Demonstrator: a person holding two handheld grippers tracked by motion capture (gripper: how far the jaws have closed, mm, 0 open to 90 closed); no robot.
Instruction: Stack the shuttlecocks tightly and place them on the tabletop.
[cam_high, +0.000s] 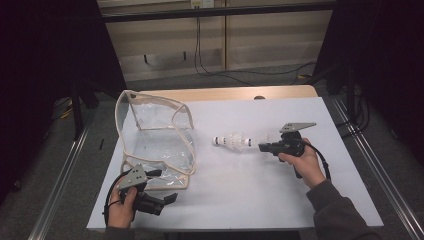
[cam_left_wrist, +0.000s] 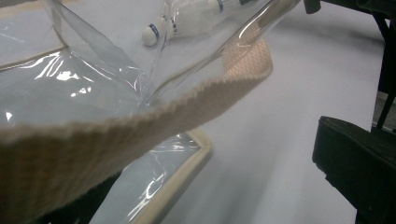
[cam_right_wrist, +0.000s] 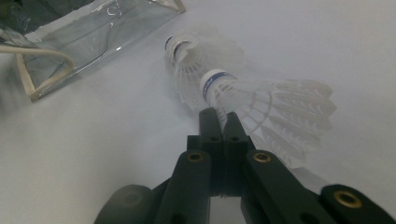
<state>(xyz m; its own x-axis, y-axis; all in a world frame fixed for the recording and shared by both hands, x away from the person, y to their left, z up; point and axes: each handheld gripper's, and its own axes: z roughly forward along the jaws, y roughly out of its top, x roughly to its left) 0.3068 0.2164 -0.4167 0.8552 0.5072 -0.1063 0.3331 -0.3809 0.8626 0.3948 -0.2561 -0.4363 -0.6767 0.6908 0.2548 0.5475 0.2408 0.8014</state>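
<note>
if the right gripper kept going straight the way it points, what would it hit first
The right gripper, shut on the rear one of two nested shuttlecocks, points left across the table. It would probably meet the open side of the clear bag first; depth is hard to judge.

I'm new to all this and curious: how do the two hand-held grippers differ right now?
The right hand-held gripper is shut on the skirt of a shuttlecock, one of two nested together; the left hand-held gripper has the bag's beige edge band across its view, though whether it grips it is unclear. The right points left toward the bag; the left sits at the bag's near corner. Both are black, each in one hand.
</note>
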